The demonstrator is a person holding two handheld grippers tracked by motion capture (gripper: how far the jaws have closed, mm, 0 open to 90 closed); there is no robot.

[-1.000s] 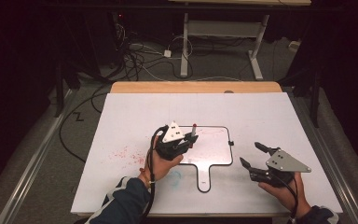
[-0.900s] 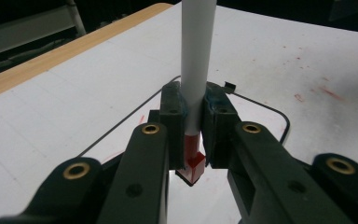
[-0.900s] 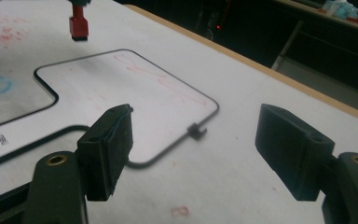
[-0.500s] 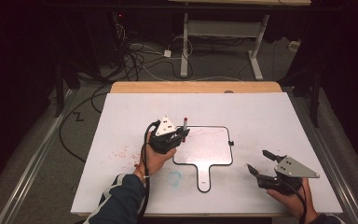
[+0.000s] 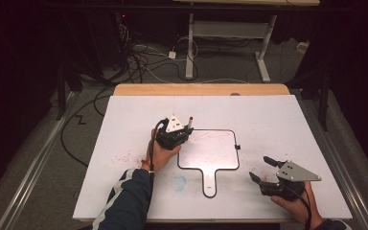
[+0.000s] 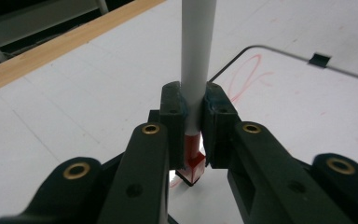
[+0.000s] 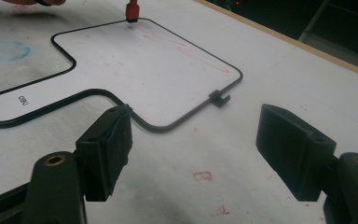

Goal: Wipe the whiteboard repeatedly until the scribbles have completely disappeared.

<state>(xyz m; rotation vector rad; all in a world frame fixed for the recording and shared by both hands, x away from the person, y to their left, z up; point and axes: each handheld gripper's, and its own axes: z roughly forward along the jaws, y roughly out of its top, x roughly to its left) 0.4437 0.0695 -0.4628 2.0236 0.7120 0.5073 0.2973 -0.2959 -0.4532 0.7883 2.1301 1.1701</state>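
1. Table: big white sheet fills mid frame in high view, wood edge along its top, faint red smears at left-centre, a blue ring mark low centre. Same ring sits upper left in right gripper view.
2. Board: small paddle-shaped whiteboard w/ black rim, centre of high view, handle pointing to bottom of frame. Red scribble on its upper part. A small black clip on its right rim; in right gripper view clip is at centre.
3. Left arm: sleeve w/ stripes comes up from bottom left-centre of high view, wrist straight, hand wrapped round gripper body from below.
4. Left gripper: just left of board's upper-left corner, grey plate on top, pointing to the right of frame & down. Claw clamped tight on marker.
5. Right arm: hand in lower right of high view, palm under gripper, wrist low at frame edge.
6. Right gripper: well apart from board, right of its handle, aimed up-left. Claw wide open, nothing between; in right gripper view pads sit either side of bare table.
7. Marker: white barrel upright betw pads in left gripper view, red tip down at board's corner rim. In high view its red end sticks up above gripper. Tip-to-board contact: can't tell for sure.
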